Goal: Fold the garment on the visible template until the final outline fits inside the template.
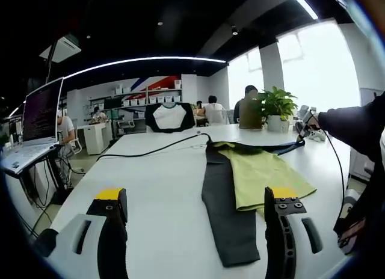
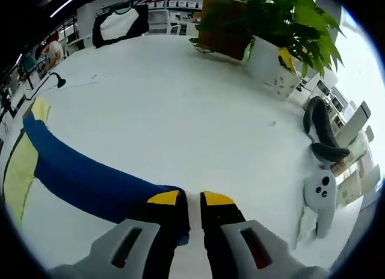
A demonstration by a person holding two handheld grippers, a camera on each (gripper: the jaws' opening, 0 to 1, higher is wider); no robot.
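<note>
Nothing here can be read. The laptop screen, far left of the left gripper's jaws, carries lines of text too small to make out.

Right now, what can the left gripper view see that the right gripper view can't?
Left gripper view: a laptop, a black cable, the garment's black sleeve and the open left gripper. Right gripper view: a grey and white toy, and the right gripper pinching the blue sleeve up close. Both: the white table, the potted plant, the yellow garment.
</note>
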